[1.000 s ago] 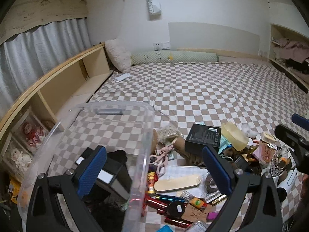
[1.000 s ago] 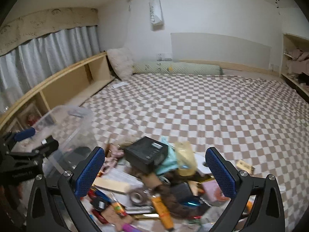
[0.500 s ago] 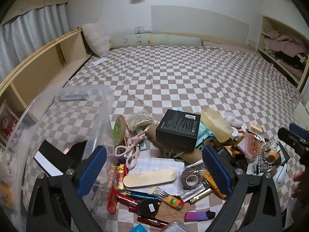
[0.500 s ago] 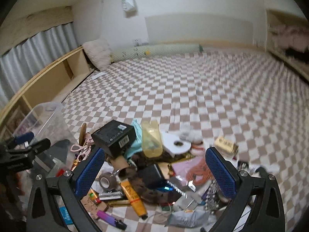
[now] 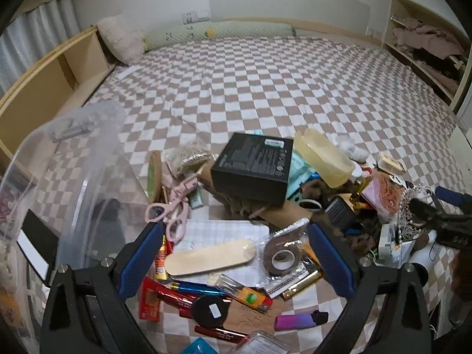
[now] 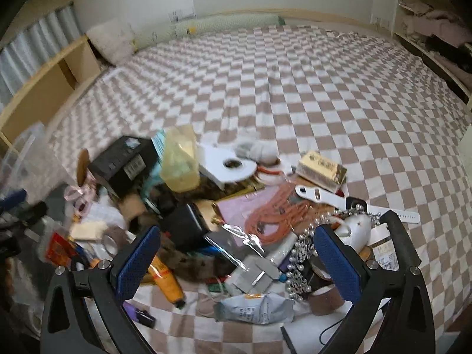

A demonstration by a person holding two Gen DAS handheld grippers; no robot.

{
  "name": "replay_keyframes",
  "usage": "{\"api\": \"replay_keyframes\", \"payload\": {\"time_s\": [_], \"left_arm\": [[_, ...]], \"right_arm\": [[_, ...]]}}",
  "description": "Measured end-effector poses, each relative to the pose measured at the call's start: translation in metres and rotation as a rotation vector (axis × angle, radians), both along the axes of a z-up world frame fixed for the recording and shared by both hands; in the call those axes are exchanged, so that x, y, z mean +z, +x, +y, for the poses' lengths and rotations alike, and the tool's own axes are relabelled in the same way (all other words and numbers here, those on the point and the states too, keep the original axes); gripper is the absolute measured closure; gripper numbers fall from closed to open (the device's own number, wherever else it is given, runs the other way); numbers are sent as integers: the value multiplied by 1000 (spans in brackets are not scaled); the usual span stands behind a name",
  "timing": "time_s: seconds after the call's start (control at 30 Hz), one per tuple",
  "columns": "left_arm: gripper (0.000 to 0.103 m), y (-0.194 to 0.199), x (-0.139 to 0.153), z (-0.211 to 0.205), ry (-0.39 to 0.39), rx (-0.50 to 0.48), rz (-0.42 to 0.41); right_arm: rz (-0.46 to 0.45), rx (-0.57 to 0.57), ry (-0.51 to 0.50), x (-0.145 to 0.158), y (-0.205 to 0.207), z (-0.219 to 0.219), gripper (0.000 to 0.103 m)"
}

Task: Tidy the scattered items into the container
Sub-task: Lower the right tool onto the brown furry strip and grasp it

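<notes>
A heap of small items lies on the checked bedspread. In the left wrist view I see a black box [image 5: 253, 171], pink scissors [image 5: 172, 209], a pale wooden board [image 5: 211, 256], a tape roll [image 5: 281, 255] and a purple lighter [image 5: 301, 320]. A clear plastic container [image 5: 73, 183] stands left of the heap. My left gripper [image 5: 236, 259] hangs open over the board and tape, holding nothing. My right gripper [image 6: 237, 258] is open above a clear wrapper, an orange cord [image 6: 274, 218] and a bead string [image 6: 303, 253]. The black box [image 6: 124, 162] and a yellow bottle [image 6: 180, 159] lie further back.
Wooden shelving [image 5: 50, 82] runs along the left side of the bed. A pillow [image 5: 121, 39] and a green bolster [image 5: 218, 31] lie at the far wall. Open shelves with clothes [image 5: 424, 41] stand on the right. Bare checked bedspread [image 6: 295, 73] stretches beyond the heap.
Both grippers have tilted down and moved closer to the heap. The left one has swung right, away from above the container. Both stay open.
</notes>
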State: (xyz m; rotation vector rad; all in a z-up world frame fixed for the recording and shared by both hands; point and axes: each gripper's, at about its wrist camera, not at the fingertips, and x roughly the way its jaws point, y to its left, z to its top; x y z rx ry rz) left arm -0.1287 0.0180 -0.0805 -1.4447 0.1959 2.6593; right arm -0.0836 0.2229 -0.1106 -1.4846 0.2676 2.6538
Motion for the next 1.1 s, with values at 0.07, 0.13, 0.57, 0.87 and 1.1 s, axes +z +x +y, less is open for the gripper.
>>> {"api": "replay_keyframes", "payload": {"time_s": [0.07, 0.13, 0.57, 0.87, 1.1], "left_arm": [[3, -1, -4, 1, 0, 2, -17], [3, -2, -10, 0, -3, 7, -36], [3, -18, -27, -21, 58, 119, -125], [3, -36, -39, -19, 141, 144, -188], [3, -48, -46, -3, 154, 114, -206]], "right_arm": [[7, 40, 33, -12, -1, -8, 0], [29, 100, 90, -18, -1, -20, 0], [-27, 475, 338, -74, 10, -112, 26], [-72, 486, 436, -97, -4, -116, 44], [-111, 488, 418, -104, -16, -105, 64]]}}
